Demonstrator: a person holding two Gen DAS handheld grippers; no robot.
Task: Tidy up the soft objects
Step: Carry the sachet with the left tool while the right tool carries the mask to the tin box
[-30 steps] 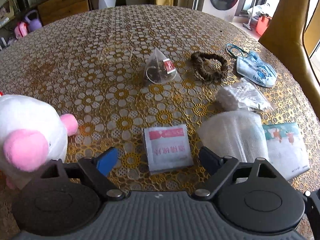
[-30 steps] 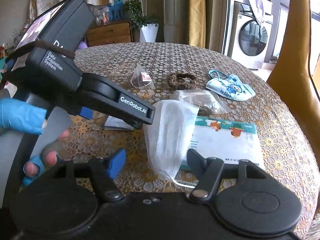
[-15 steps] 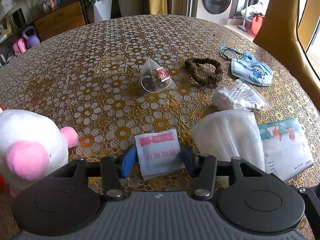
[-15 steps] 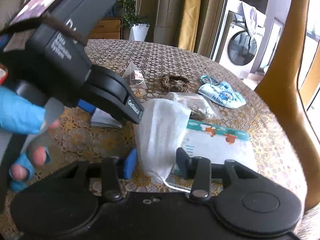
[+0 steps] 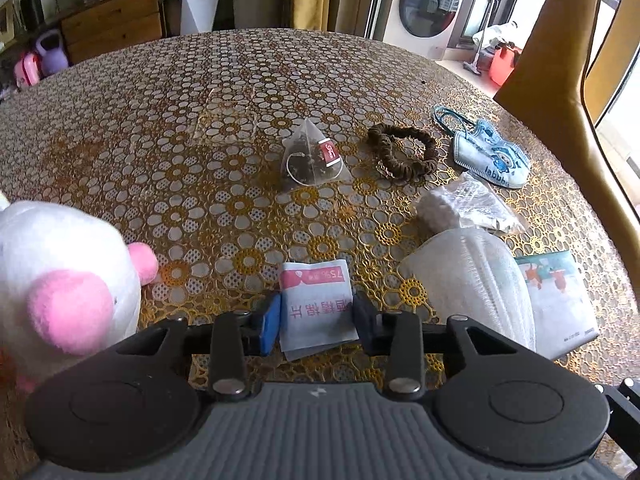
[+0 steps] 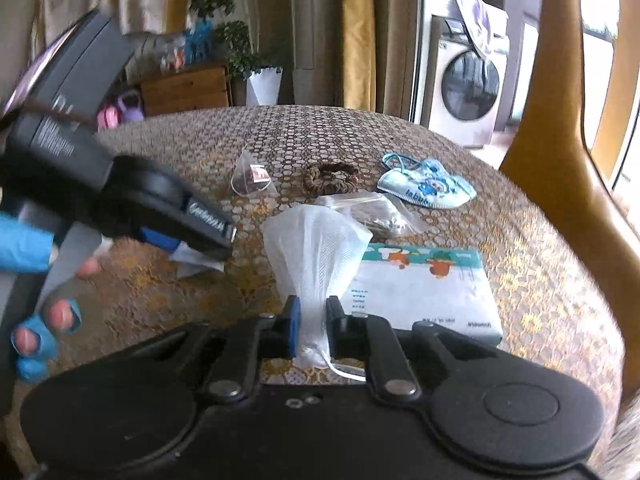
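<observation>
A round table (image 5: 248, 92) with a gold flower-patterned cover stands in a living room, a washing machine (image 5: 430, 8) behind it. Taking the tea bag (image 5: 314, 158) near the table's middle as landmark: a brown hair tie (image 5: 402, 152) lies just to its right, and a child's face mask (image 5: 490, 156) farther right. A white and pink sachet (image 5: 318, 304) lies well in front of the tea bag, between the closing jaws of the left gripper (image 5: 316, 320), whose pads touch its two edges. To the tea bag's front right, the right gripper (image 6: 310, 328), jaws closing, pinches the gathered end of a white mesh bag (image 6: 316, 248), which lies beside a tissue pack (image 6: 424, 288). A white plush toy (image 5: 60, 284) sits at the front left.
</observation>
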